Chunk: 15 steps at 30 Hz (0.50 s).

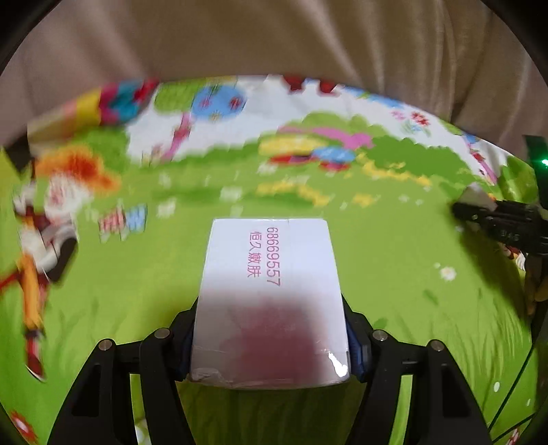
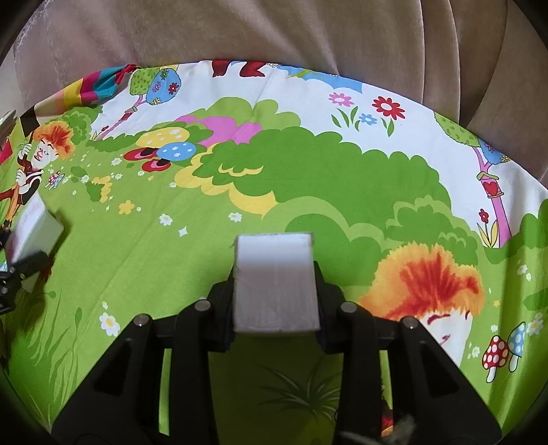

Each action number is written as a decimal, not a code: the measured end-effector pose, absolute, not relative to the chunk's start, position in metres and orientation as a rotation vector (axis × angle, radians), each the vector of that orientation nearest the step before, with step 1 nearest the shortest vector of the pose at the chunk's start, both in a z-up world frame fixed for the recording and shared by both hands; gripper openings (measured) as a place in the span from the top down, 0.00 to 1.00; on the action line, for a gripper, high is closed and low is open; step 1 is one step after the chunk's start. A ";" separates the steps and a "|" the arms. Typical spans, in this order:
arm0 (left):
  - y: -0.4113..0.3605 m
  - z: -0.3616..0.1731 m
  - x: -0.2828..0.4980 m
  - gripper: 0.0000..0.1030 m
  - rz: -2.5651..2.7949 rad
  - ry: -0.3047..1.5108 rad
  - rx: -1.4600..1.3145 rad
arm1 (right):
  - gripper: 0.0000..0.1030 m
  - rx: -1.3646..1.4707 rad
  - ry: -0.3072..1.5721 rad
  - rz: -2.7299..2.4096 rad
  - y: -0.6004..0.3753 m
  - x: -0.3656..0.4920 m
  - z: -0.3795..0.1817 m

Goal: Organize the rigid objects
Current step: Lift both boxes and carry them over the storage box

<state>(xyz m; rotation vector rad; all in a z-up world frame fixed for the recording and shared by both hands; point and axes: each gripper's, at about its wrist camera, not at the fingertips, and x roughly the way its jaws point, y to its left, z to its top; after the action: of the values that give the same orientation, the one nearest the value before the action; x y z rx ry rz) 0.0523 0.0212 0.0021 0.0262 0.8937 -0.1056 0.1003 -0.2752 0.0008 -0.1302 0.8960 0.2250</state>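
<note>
Right now, closest to my left camera, the left gripper (image 1: 270,342) holds a white carton (image 1: 270,294) between its two black fingers (image 1: 183,342). The jaws stand at a middle width, pressed on both long sides of the carton. Pink printed digits and Chinese characters run along its top face, and clear film shines at its near corner. The carton points away from me, above the cartoon-printed cloth (image 1: 394,274), which looks smeared in this view.

On my right camera, the right gripper (image 2: 275,301) has its jaws narrow and closed on a white foam block (image 2: 275,284). The block sticks out forward between the fingers (image 2: 219,318), and its far end has a slightly rough edge. It is above the green grass part of the cloth.

Further out, each gripper appears in the other camera. At the right edge of the left view I see the dark tip of the right gripper with a bit of the white block. At the left edge of the right view I see the carton, blurred, in the left gripper. The two grippers are well apart.

At the far side, the cloth shows bushes, flowers and an orange-haired figure. Behind it hangs a beige curtain (image 2: 274,30) in folds.
</note>
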 end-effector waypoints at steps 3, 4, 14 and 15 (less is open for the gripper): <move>0.018 0.002 0.051 0.35 -0.079 0.886 0.050 | 0.62 -0.136 0.895 0.222 -0.275 0.100 0.000; 0.017 0.001 0.052 0.35 -0.083 0.895 0.051 | 0.62 -0.140 0.894 0.221 -0.275 0.100 0.001; 0.021 0.000 0.051 0.34 -0.084 0.898 0.031 | 0.63 -0.146 0.892 0.223 -0.274 0.102 0.001; 0.021 0.000 0.051 0.34 -0.084 0.898 0.031 | 0.63 -0.148 0.891 0.223 -0.274 0.102 0.001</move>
<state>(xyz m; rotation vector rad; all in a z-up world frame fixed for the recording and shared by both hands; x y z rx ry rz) 0.0508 0.0209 0.0004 0.0309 0.8981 -0.0840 0.1018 -0.2743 0.0014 -0.1484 0.8911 0.2228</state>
